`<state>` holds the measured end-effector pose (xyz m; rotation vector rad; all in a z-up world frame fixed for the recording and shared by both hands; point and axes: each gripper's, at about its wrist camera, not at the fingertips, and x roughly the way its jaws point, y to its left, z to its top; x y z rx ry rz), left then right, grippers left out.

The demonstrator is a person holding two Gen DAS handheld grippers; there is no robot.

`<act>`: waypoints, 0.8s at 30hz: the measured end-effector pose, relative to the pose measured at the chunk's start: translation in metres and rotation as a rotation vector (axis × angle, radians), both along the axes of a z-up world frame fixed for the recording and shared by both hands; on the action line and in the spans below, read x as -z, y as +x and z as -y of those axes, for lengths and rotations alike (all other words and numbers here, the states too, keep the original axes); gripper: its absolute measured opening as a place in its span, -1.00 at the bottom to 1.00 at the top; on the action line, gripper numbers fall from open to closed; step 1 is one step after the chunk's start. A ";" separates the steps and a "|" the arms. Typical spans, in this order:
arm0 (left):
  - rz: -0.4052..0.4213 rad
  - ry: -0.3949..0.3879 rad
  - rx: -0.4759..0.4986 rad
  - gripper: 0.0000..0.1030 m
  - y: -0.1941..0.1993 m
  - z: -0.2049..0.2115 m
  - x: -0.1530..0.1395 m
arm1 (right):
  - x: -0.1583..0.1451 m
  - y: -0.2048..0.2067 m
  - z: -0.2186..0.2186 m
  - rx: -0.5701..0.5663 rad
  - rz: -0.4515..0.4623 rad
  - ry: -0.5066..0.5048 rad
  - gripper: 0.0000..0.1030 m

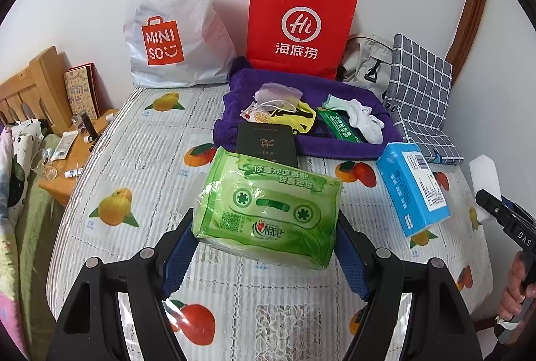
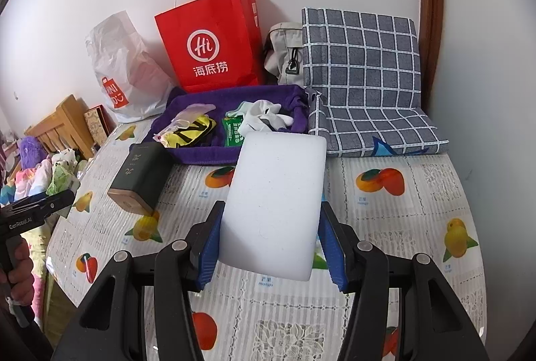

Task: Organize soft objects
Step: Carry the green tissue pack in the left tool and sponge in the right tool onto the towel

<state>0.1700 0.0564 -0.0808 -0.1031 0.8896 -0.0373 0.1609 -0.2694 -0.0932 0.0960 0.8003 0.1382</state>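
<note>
My left gripper (image 1: 266, 227) is shut on a green tissue pack (image 1: 268, 210) and holds it above the table. My right gripper (image 2: 269, 232) is shut on a white sponge block (image 2: 276, 203), also lifted; the block shows at the right edge of the left wrist view (image 1: 485, 180). Behind them a purple fabric bin (image 1: 268, 139) (image 2: 201, 153) holds white socks (image 1: 365, 123) (image 2: 264, 116), a yellow-black pouch (image 2: 191, 129), a sheer drawstring bag (image 1: 274, 96) and a green packet (image 2: 232, 131).
A dark green box (image 2: 142, 173) (image 1: 266, 144) lies in front of the bin. A blue box (image 1: 413, 188) lies at the right. A red paper bag (image 1: 299, 22), a white MINISO bag (image 1: 167, 25), a grey bag (image 2: 284, 52) and a checked cushion (image 2: 365, 76) line the wall.
</note>
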 end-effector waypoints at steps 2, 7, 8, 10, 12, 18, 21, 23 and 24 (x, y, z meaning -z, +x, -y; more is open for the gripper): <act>0.002 0.000 -0.002 0.44 0.003 0.000 0.000 | 0.001 0.005 0.000 -0.001 -0.002 0.000 0.04; -0.002 0.004 -0.003 0.44 0.013 0.000 0.001 | 0.003 0.015 -0.003 -0.004 -0.005 -0.009 0.04; -0.003 0.004 -0.003 0.44 0.015 0.000 0.001 | 0.003 0.018 -0.003 -0.003 -0.004 -0.008 0.04; -0.002 0.001 -0.003 0.44 0.018 -0.001 0.002 | 0.004 0.022 -0.004 -0.006 -0.005 -0.006 0.04; -0.006 -0.003 -0.002 0.44 0.023 -0.002 0.004 | 0.005 0.026 -0.004 -0.006 -0.008 -0.010 0.04; -0.008 -0.001 -0.006 0.44 0.034 -0.004 0.005 | 0.006 0.035 -0.005 -0.002 -0.010 -0.016 0.04; -0.009 0.005 -0.006 0.44 0.041 -0.005 0.005 | 0.007 0.042 -0.004 0.002 -0.012 -0.014 0.05; -0.007 0.014 -0.004 0.44 0.045 -0.004 0.005 | 0.007 0.046 -0.004 0.005 -0.014 -0.013 0.05; -0.006 0.015 -0.006 0.44 0.047 -0.004 0.004 | 0.007 0.048 -0.004 0.005 -0.015 -0.011 0.05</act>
